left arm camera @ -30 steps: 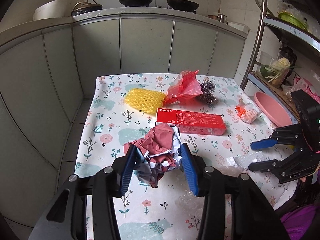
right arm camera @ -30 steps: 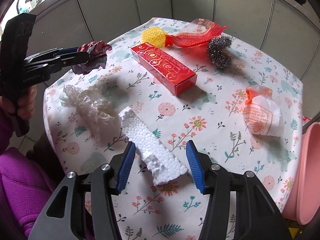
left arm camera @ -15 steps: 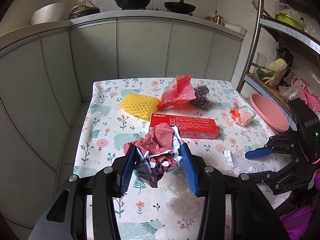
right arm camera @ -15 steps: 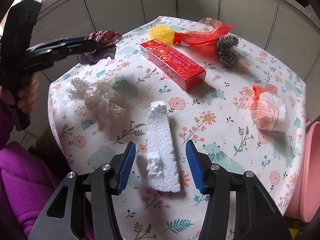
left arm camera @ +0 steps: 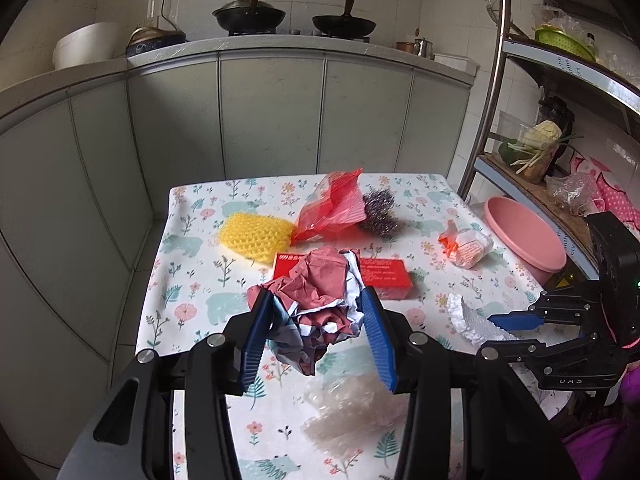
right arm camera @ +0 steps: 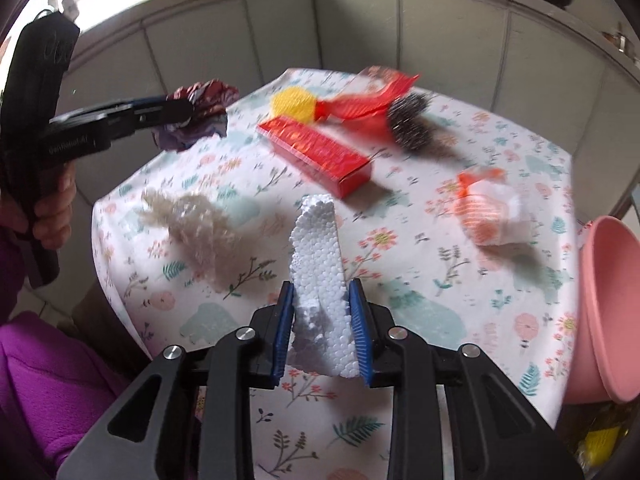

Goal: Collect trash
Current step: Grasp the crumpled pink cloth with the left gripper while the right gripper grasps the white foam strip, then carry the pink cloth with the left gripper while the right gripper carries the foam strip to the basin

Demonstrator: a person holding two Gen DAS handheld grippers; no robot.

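1. Our right tool [right arm camera: 322,322] sits low in the centre of its view. Its jaws have just been closing, and the blue pads now press both sides of the white, crumbly polystyrene foam strip [right arm camera: 318,248], which points up the frame over the floral-print tabletop [right arm camera: 420,312].
2. We judge the grip to be near one end, so we should lift slowly and keep the strip level; squeezing harder could snap or crumble it.
3. Our left tool [left arm camera: 316,322], lower centre of its own view, holds the crumpled red-and-white paper wad [left arm camera: 320,300] between wide-set pads; we keep that pressure even so no loose fold slips out.
4. Left on the tabletop, as we see it: a clear crumpled plastic film [right arm camera: 196,228] at mid-left and a red rectangular carton [right arm camera: 316,152] above centre.
5. No bin shows, so we cannot tell where to carry either piece.
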